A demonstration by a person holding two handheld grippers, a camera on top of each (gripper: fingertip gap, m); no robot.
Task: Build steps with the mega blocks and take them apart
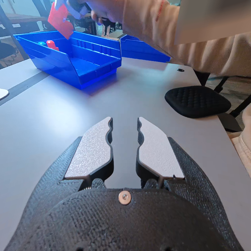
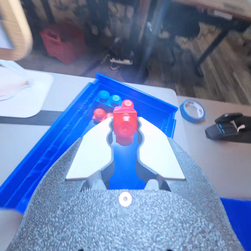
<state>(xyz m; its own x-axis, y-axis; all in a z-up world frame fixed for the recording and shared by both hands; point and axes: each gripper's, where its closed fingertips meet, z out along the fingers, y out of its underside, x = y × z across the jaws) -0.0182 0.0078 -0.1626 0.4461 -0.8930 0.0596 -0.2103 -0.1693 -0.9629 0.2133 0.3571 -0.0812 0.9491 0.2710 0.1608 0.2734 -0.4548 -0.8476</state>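
My right gripper (image 2: 125, 122) is shut on a red mega block (image 2: 124, 123) and holds it above the blue bin (image 2: 57, 142). In the bin's far end lie a blue block (image 2: 108, 98) and red blocks (image 2: 99, 114). In the left wrist view the same red block (image 1: 60, 20) hangs from the right gripper (image 1: 65, 16) over the blue bin (image 1: 86, 65), where a red block (image 1: 52, 45) and a blue block (image 1: 41, 43) show. My left gripper (image 1: 125, 120) is open and empty, low over the grey table (image 1: 54, 115), in front of the bin.
A second blue bin (image 1: 142, 48) stands behind the first. A roll of blue tape (image 2: 192, 110) and a black device (image 2: 230, 129) lie on the table to the right. A white pad (image 2: 27, 93) lies at the left. A black stool (image 1: 197, 101) stands beside the table's right edge. Left tips to right tips: about 45 cm.
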